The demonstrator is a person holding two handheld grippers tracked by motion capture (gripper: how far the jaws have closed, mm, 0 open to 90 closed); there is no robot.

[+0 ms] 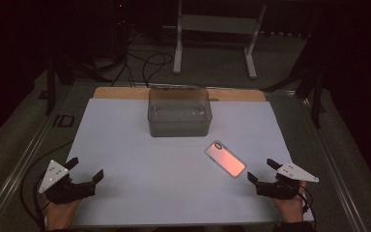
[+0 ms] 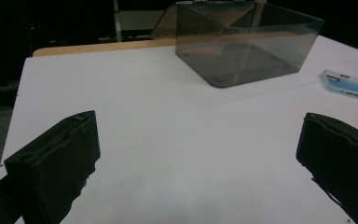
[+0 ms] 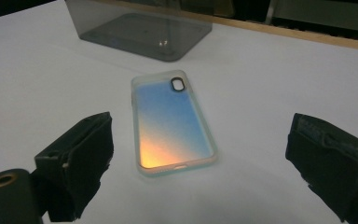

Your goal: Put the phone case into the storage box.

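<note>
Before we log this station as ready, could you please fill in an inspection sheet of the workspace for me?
Surface: white sheet over a wooden board, flat, no stains seen.
Job's things: phone case, iridescent orange to blue, lying flat, camera cutout toward the far side; smoky clear plastic box, upright near the far edge, nothing seen inside.
Clutter: nothing seen.
Grippers: left claw open and holding nothing, at the near left corner; right claw open and holding nothing, just short of the phone case.
Cables: black cable trailing by the left claw; more cables on the floor behind the table.
Surroundings: dark room; white stand legs beyond the table.
</note>
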